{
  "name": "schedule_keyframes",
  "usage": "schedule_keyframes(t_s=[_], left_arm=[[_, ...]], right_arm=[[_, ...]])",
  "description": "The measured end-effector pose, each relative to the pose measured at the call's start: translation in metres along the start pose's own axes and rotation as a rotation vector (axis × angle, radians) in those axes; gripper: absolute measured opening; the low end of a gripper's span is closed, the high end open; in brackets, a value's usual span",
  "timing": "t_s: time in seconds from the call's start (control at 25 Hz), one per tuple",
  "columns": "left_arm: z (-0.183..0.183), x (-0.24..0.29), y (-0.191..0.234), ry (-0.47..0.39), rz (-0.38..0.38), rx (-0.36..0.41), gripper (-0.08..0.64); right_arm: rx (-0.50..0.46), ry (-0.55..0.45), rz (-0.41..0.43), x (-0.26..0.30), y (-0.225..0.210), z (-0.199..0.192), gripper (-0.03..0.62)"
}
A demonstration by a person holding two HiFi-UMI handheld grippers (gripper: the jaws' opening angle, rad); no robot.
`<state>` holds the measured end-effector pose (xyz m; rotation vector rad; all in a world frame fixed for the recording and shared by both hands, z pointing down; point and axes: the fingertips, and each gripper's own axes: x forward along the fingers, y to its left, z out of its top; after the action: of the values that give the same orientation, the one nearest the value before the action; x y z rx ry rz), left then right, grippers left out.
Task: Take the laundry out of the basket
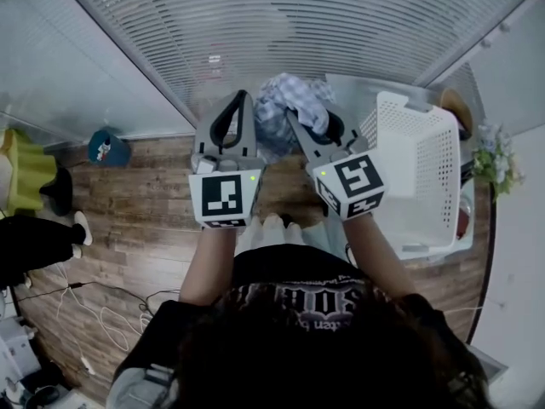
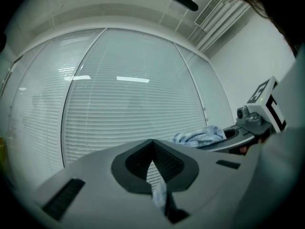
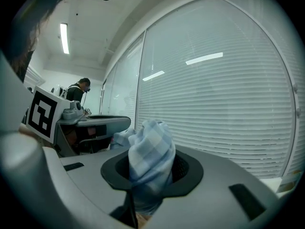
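We see the laundry as one pale blue and white checked cloth, crumpled into a soft bunch and held in the air between the two claws, in front of the window blinds and to the left of the white perforated basket; it is outside the basket and touches neither it nor the wooden floor. The right claw is clenched on a thick fold of the cloth, which fills the gap between its jaws and bulges above them. The left claw is clenched with its jaw tips together, grasping a thin strip of the same cloth lower down between the jaws; the rest of the bunch shows off to its right. In the head view the claws cover the cloth's lower part, so we cannot tell its outline or what kind of garment it is. The basket stands on a counter, of which only a narrow edge shows; the near rim of the basket is hidden behind the right arm.
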<state>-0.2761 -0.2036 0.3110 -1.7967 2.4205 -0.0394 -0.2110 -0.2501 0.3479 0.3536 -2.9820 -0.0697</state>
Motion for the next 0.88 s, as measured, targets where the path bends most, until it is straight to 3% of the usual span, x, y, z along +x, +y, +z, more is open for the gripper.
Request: schedule_keyframes(t_s=[0.88], left_arm=[[0.008,-0.027,-0.006,0.002,0.014,0.014,-0.003]], right_arm=[[-0.022,-0.030,0.028,-0.020,0.021,0.002,0.115]])
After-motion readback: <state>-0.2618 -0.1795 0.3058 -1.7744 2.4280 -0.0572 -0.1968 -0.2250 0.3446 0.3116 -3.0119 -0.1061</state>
